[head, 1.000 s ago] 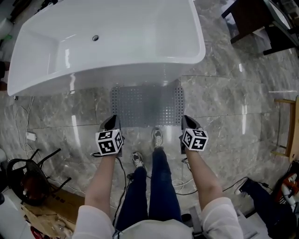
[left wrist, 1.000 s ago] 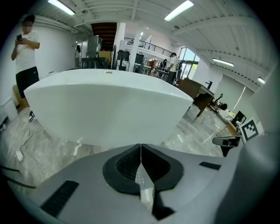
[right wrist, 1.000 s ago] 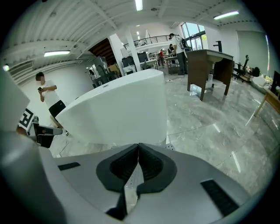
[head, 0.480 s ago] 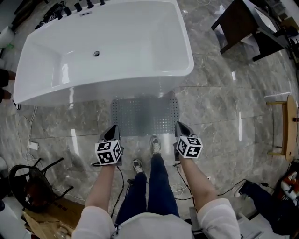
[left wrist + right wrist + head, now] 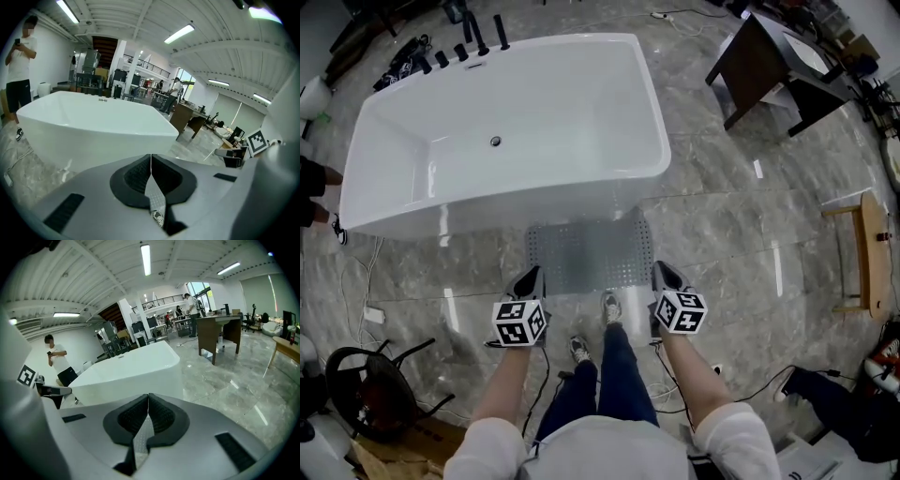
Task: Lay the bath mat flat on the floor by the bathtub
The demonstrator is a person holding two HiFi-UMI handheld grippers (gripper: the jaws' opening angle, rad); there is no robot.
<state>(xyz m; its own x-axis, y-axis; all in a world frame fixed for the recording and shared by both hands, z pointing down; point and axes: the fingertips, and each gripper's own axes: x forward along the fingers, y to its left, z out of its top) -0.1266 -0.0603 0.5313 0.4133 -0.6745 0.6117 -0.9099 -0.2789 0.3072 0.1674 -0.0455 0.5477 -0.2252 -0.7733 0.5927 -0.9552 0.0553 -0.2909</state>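
Observation:
The grey perforated bath mat (image 5: 589, 253) lies flat on the marble floor against the white bathtub (image 5: 506, 122). My left gripper (image 5: 528, 278) hangs above the mat's near left corner and my right gripper (image 5: 664, 274) above its near right corner. Both are shut, and nothing shows pinched in them. In the left gripper view the jaws (image 5: 150, 159) meet in a thin line, with a strip of the mat (image 5: 154, 197) and a shoe (image 5: 157, 216) showing far below. In the right gripper view the jaws (image 5: 148, 399) also meet, with the bathtub (image 5: 131, 371) beyond.
My feet (image 5: 612, 305) stand just short of the mat's near edge. A dark table (image 5: 769, 66) stands at the far right, a wooden stool (image 5: 862, 253) at the right and a black chair (image 5: 366, 384) at the near left. Cables trail on the floor. A person (image 5: 21, 70) stands beyond the tub.
Both grippers have risen from the floor while the view pulled back and up. The mat has stayed flat beside the tub.

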